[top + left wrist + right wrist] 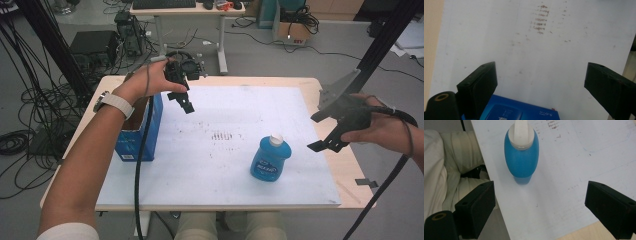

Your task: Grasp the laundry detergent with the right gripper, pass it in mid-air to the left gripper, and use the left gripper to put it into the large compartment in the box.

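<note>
Blue plastic bottle (pixel 270 159) with white cap, upright on the white board (pixel 235 150) near the front right, label print too small to read, right tongs (pixel 327 140) apart beside it, left tongs (pixel 185 103) apart above blue box (pixel 142 131), partly hidden by the forearm, wooden bench (pixel 345 175) beneath.

The left gripper (pixel 186 102) hangs at far left, jaws spread wide and pointing down. The right gripper (pixel 325 145) hovers at right, jaws spread, tilted leftward.
</note>
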Demonstrator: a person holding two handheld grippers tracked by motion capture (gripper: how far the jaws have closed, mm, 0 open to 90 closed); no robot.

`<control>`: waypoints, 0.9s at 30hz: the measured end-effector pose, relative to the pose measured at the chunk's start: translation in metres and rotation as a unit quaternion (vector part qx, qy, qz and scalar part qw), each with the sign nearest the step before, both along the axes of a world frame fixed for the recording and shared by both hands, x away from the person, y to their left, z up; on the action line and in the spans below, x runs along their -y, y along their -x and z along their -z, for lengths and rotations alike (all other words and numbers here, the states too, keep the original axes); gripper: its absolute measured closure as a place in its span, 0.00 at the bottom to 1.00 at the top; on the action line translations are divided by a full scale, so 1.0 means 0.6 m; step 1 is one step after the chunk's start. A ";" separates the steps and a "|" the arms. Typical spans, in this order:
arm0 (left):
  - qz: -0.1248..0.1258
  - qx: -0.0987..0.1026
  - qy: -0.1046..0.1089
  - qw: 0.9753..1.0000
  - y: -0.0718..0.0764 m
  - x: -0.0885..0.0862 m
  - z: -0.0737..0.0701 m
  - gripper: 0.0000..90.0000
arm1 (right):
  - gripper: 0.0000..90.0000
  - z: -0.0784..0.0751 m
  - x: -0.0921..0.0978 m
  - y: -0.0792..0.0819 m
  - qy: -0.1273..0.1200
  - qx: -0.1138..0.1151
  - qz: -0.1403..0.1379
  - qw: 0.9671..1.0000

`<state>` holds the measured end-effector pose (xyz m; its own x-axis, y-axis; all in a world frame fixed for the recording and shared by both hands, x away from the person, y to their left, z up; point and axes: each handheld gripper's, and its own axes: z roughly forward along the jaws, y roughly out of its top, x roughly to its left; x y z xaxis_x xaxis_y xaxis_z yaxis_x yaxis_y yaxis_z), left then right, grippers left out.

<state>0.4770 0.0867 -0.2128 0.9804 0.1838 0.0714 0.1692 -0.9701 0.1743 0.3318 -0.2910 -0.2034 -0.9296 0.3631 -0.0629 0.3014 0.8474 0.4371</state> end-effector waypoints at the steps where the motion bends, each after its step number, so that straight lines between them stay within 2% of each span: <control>1: -0.001 -0.001 0.001 1.000 0.000 0.000 0.000 0.12 | 0.10 0.000 0.000 0.000 0.000 0.000 0.001 1.000; 7: 0.000 0.005 -0.001 1.000 -0.001 0.001 0.001 0.12 | 0.10 -0.001 0.003 0.004 -0.002 0.001 0.003 1.000; 18: 0.005 0.003 -0.001 1.000 0.000 0.001 0.003 0.13 | 0.10 0.005 0.004 0.006 -0.002 -0.001 0.004 1.000; 27: 0.003 0.000 0.002 1.000 -0.004 0.000 0.014 0.13 | 0.10 0.010 0.006 0.005 -0.005 -0.004 0.007 1.000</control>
